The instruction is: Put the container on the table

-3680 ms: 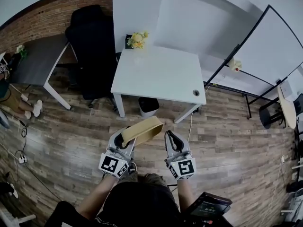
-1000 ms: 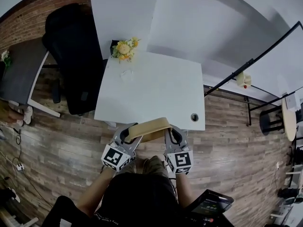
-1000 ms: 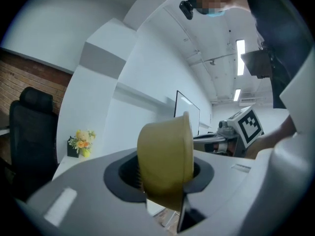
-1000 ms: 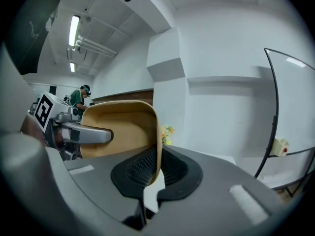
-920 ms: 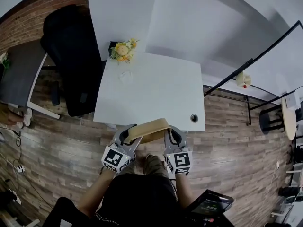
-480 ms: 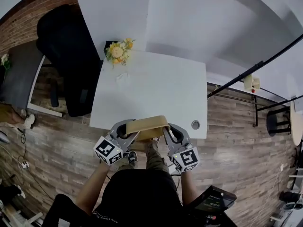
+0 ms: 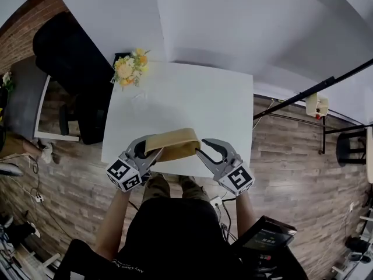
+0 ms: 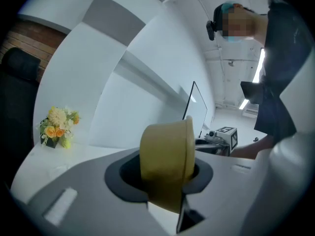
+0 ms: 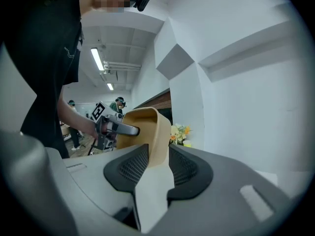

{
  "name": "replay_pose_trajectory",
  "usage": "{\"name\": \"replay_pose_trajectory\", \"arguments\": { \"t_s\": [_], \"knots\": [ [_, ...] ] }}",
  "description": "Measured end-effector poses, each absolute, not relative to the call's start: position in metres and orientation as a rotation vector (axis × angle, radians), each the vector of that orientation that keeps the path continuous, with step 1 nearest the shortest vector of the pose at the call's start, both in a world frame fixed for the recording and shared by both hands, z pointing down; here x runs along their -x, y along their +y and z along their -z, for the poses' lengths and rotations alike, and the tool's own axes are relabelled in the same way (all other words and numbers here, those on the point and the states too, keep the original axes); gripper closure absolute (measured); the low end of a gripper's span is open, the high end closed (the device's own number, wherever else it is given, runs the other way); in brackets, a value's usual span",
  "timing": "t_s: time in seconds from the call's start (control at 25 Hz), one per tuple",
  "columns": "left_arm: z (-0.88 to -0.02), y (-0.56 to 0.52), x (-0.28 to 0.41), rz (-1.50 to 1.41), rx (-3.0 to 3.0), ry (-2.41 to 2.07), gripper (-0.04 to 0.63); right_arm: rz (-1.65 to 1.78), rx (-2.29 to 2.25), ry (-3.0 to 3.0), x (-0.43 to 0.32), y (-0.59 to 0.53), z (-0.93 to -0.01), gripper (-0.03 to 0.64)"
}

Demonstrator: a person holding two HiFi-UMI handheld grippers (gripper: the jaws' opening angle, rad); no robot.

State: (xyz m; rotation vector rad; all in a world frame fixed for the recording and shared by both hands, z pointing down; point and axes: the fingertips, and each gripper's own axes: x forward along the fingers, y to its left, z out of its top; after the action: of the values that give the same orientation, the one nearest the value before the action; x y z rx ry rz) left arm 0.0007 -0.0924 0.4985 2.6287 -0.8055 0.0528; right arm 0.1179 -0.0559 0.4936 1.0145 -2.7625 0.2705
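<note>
A white table (image 7: 192, 98) stands against a white wall on a wood-plank floor (image 7: 291, 144). A bunch of flowers (image 7: 129, 69) sits at its far left corner and a black chair (image 7: 64, 45) stands off its left edge.

I hold the tan container (image 7: 172, 143) lengthwise between both grippers, over the table just inside the near edge. I cannot tell whether its base touches the tabletop.

Both forearms reach forward from my body and spread outward, and each gripper angles inward toward one end of the container, pointing nearly level.

The left gripper (image 7: 147, 150) is clamped on the container's left end wall, with the rim standing up between its jaws. The right gripper (image 7: 201, 151) has the right end wall between its jaws, which are opening and no longer pinch it.
</note>
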Motion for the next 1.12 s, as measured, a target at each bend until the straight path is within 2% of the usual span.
{"name": "replay_pose_trajectory", "arguments": {
  "t_s": [0.2, 0.32, 0.44, 0.52, 0.6, 0.68, 0.84, 1.12],
  "knots": [
    [-0.515, -0.113, -0.004, -0.122, -2.589, -0.776, 0.472, -0.111, -0.889, -2.725, -0.117, -0.073, -0.490, 0.417],
    [-0.537, -0.130, -0.005, -0.191, -2.481, -0.754, 0.472, 0.066, -0.817, -2.570, -0.109, -0.081, -0.503, 0.312],
    [-0.555, -0.140, -0.004, -0.275, -2.362, -0.690, 0.472, 0.250, -0.683, -2.375, -0.093, -0.085, -0.526, 0.239],
    [-0.564, -0.143, -0.002, -0.350, -2.308, -0.645, 0.473, 0.377, -0.567, -2.222, -0.085, -0.085, -0.542, 0.150],
    [-0.573, -0.144, 0.001, -0.447, -2.283, -0.615, 0.474, 0.465, -0.484, -2.115, -0.078, -0.088, -0.552, 0.115],
    [-0.579, -0.144, 0.004, -0.512, -2.277, -0.583, 0.474, 0.493, -0.449, -2.091, -0.067, -0.091, -0.552, 0.099],
    [-0.573, -0.145, 0.001, -0.462, -2.240, -0.502, 0.474, 0.495, -0.402, -2.097, -0.041, -0.098, -0.553, 0.089],
    [-0.577, -0.136, -0.006, -0.497, -2.190, -0.403, 0.474, 0.476, -0.339, -2.089, -0.011, -0.099, -0.561, 0.094]
  ]
}}
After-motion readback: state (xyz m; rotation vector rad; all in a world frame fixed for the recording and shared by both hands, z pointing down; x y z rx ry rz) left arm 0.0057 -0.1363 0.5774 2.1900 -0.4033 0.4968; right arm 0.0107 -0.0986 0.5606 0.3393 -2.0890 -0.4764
